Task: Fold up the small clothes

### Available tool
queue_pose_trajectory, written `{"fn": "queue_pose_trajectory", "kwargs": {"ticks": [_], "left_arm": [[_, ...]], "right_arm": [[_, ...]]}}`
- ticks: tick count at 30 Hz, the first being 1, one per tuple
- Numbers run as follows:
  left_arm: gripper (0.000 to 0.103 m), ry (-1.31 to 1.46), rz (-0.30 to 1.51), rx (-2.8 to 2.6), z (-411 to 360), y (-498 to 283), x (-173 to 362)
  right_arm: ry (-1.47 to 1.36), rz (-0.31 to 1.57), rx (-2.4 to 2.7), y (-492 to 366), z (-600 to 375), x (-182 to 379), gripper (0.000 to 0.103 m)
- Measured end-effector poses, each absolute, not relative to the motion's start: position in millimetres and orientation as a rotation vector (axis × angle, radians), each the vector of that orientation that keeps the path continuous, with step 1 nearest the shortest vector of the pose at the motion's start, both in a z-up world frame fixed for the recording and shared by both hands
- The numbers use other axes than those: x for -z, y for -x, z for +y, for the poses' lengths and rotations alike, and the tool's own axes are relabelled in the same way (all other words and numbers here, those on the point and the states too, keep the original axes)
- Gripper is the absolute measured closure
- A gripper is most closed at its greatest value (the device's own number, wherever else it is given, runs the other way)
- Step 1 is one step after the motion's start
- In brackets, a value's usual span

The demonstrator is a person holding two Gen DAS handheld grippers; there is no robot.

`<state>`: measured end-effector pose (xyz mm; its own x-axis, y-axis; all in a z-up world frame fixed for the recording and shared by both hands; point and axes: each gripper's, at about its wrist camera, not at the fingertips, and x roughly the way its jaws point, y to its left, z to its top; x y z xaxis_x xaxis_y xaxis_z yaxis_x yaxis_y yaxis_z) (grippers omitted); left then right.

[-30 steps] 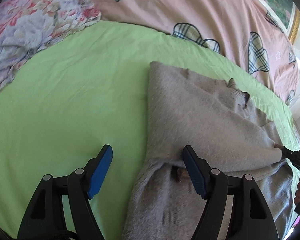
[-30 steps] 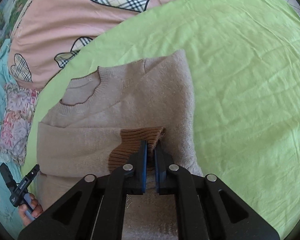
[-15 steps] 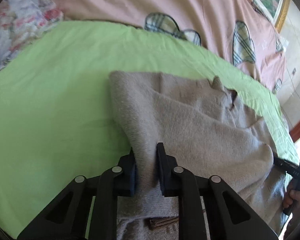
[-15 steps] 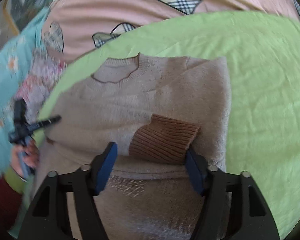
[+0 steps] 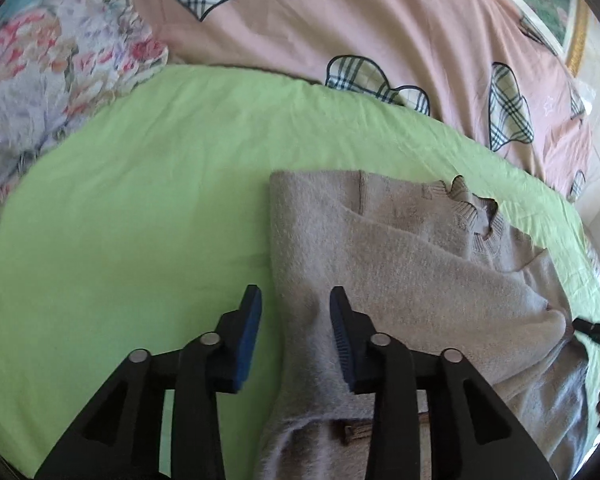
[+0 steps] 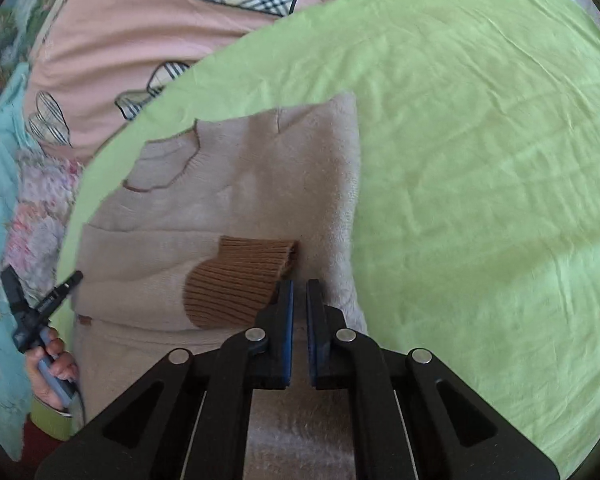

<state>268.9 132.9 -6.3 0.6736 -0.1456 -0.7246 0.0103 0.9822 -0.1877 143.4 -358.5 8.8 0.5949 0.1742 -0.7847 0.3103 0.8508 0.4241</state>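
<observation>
A beige knit sweater (image 5: 400, 264) with brown ribbed cuffs lies partly folded on the green sheet (image 5: 132, 216). One sleeve is folded across its body. My left gripper (image 5: 296, 308) is open, its jaws straddling the sweater's left folded edge. In the right wrist view the sweater (image 6: 236, 184) has its brown cuff (image 6: 236, 280) lying on top. My right gripper (image 6: 299, 286) is shut, its tips at the cuff's right end; whether it pinches fabric is hidden. The right gripper's tip also shows in the left wrist view (image 5: 592, 330).
A pink quilt (image 5: 380, 32) with plaid shapes lies along the back. A floral blanket (image 5: 40, 80) lies at the left. The green sheet (image 6: 480, 160) stretches to the right of the sweater. The person's hand holds the left gripper (image 6: 40, 312) at the sweater's left.
My left gripper, shut on the sweater's edge half a second ago, has opened. My right gripper, open around the brown cuff, has shut at the cuff's right end.
</observation>
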Motion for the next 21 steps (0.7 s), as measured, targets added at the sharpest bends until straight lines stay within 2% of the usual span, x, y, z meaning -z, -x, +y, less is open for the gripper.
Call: {"fn": "queue_pose_trajectory", "kwargs": {"ticks": [1, 3, 7, 8, 9, 11, 13, 17, 19, 21], "left_arm": [[0.059, 0.143, 0.824, 0.083, 134, -270, 1], [0.055, 0.089, 0.806, 0.088, 132, -279, -10], [0.039, -0.046, 0.768, 0.13, 108, -305, -32], [0.027, -0.092, 0.772, 0.161, 97, -315, -35], [0.022, -0.136, 0.781, 0.192, 86, -325, -37], [0.02, -0.22, 0.803, 0.239, 67, -350, -38], [0.019, -0.263, 0.846, 0.28, 54, -374, -34], [0.018, -0.34, 0.928, 0.327, 39, -419, -13], [0.018, -0.359, 0.987, 0.362, 33, -433, 3], [0.025, -0.404, 1.016, 0.386, 24, -437, 20]], "right_arm": [[-0.543, 0.924, 0.079, -142, -357, -15, 0.072], [-0.495, 0.898, 0.064, -144, -352, -25, 0.053], [-0.407, 0.882, 0.004, -171, -336, -38, 0.052], [-0.389, 0.882, -0.023, -183, -333, -39, 0.052], [-0.367, 0.884, -0.04, -195, -331, -38, 0.051], [-0.301, 0.893, -0.06, -216, -327, -37, 0.047], [-0.23, 0.902, -0.081, -242, -328, -33, 0.035], [-0.136, 0.926, -0.12, -295, -332, -22, 0.033], [-0.107, 0.935, -0.137, -314, -334, -17, 0.029], [-0.075, 0.958, -0.158, -334, -335, -8, 0.028]]}}
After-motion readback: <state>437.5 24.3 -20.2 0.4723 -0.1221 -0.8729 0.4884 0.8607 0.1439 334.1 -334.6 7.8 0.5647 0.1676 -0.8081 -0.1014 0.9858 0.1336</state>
